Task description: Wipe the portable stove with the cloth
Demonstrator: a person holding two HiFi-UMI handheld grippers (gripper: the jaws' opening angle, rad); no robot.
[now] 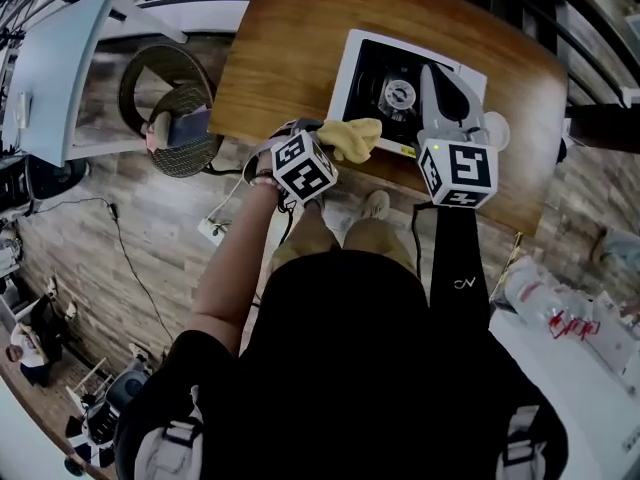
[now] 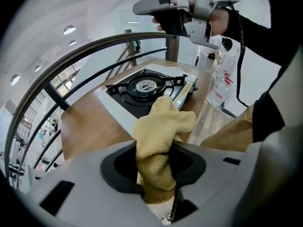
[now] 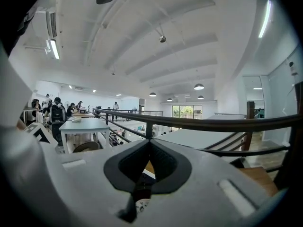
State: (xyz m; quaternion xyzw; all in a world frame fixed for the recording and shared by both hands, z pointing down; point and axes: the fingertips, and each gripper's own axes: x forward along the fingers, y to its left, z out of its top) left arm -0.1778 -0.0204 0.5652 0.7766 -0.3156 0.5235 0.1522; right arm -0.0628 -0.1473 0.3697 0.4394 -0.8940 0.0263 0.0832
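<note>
The left tool (image 1: 320,148) has its two jaws closed on a bunched yellow terry cloth (image 2: 161,126). The lower folds are pinched in the dark padded throat between the jaws, while the upper end flops free past the tips. In the head view the cloth hangs at the near left corner of the white portable gas stove with a black top (image 1: 372,66); whether it actually rests on the stove's edge cannot be told.

The stove sits on a brown wooden table with rounded corners (image 1: 290,48), close to the table's near edge. Its round silver burner (image 1: 398,95) is in the middle of the black top (the left gripper view shows the burner ringed by black pan supports).

The right tool (image 1: 428,76) is held over the stove's right half, pointing away from the person. The left gripper view shows it raised well above the stove, gripped by a hand in a black sleeve (image 2: 221,20). In its own view its jaws meet at the tips with nothing caught between them. Only a sliver of table and stove shows through the gap lower down.

A dark metal railing (image 3: 213,124) curves past the far side of the table. On the wood-plank floor at the left lies a white power strip (image 1: 212,230) with its cable. A clear plastic bag with red print (image 2: 222,79) stands off to the right.
</note>
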